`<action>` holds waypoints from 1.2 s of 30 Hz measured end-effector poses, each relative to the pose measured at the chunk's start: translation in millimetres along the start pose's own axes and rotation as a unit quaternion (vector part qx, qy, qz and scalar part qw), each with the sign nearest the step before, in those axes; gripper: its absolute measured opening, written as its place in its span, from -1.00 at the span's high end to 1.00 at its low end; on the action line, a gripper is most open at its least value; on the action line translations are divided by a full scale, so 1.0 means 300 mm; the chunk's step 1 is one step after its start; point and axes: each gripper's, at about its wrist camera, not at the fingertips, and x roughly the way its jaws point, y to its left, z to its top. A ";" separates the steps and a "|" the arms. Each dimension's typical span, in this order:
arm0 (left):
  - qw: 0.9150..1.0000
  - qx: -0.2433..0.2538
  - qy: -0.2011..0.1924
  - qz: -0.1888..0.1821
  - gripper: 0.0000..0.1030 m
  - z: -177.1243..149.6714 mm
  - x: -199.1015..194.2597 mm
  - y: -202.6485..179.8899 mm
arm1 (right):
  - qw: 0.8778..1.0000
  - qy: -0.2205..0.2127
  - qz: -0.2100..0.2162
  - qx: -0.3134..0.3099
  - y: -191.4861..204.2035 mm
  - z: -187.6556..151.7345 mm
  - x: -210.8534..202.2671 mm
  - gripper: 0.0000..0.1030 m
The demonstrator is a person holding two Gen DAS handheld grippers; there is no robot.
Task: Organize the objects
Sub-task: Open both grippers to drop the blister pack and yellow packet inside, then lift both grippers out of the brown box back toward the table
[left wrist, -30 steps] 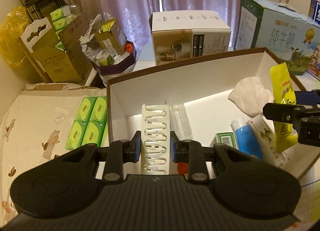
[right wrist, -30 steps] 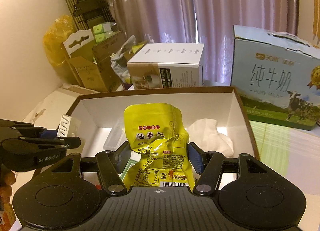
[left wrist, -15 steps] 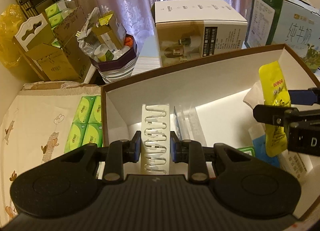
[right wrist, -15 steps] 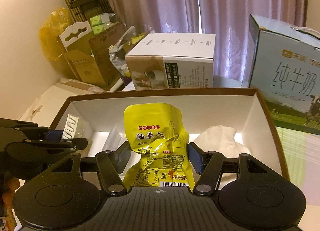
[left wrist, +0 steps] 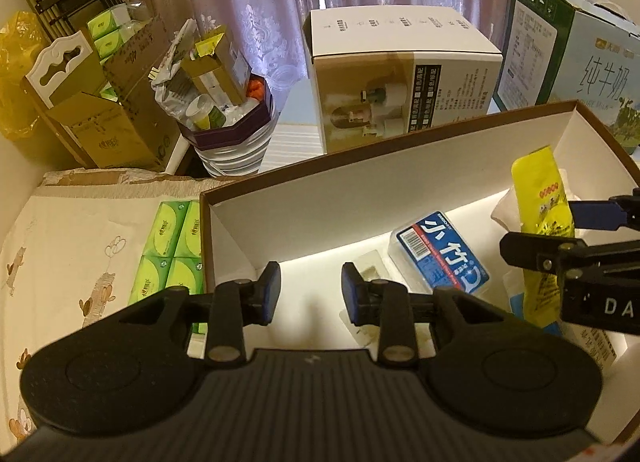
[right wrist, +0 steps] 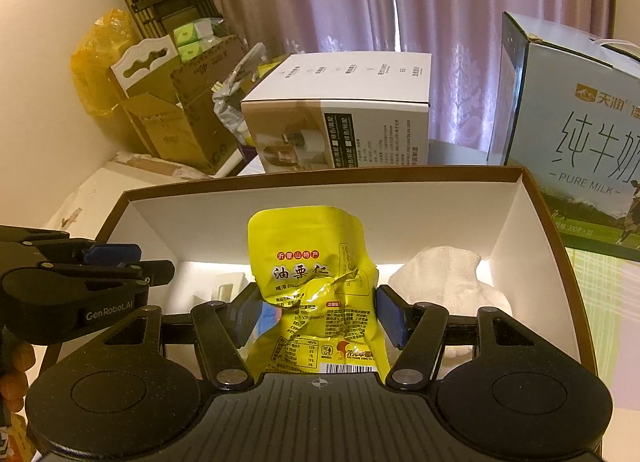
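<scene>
A brown-rimmed box with white lining (left wrist: 360,198) lies open in front of both grippers. My left gripper (left wrist: 310,294) hangs over its left part; its jaws are opening and nothing is between the blue pads. The white clip strip is out of sight. Just beyond it lie a blue-labelled clear case (left wrist: 440,254) and a small clear plastic piece (left wrist: 368,266). My right gripper (right wrist: 319,314) is shut on a crumpled yellow snack packet (right wrist: 308,262), held upright above the box floor. A white cloth (right wrist: 440,274) sits in the box's right corner. The left gripper (right wrist: 154,260) shows at the left of the right wrist view.
Behind the box stand a white appliance carton (left wrist: 400,82) and a blue milk carton (right wrist: 580,142). Green tissue packs (left wrist: 168,246) lie left of the box on a patterned cloth. A cardboard box (left wrist: 100,114) and a stuffed purple bin (left wrist: 228,122) are at the back left.
The left jaws have parted and the white clip strip has left them and gone out of view. Both grippers have come closer over the box. The right still holds the yellow packet.
</scene>
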 end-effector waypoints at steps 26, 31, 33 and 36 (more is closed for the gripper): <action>1.000 -0.002 -0.012 -0.011 -0.55 -0.017 -0.087 -0.030 | 0.998 -0.043 -0.029 0.043 -0.074 0.018 -0.091 -0.37; 1.000 -0.003 -0.023 -0.017 -0.62 -0.029 -0.139 -0.037 | 0.997 -0.048 -0.017 0.058 -0.085 -0.016 -0.154 -0.38; 0.999 -0.006 -0.025 -0.021 -0.64 -0.035 -0.162 -0.038 | 0.996 -0.050 -0.009 0.069 -0.094 -0.034 -0.184 -0.38; 0.999 -0.010 -0.033 -0.028 -0.65 -0.048 -0.208 -0.040 | 0.996 -0.052 0.000 0.078 -0.100 -0.058 -0.229 -0.38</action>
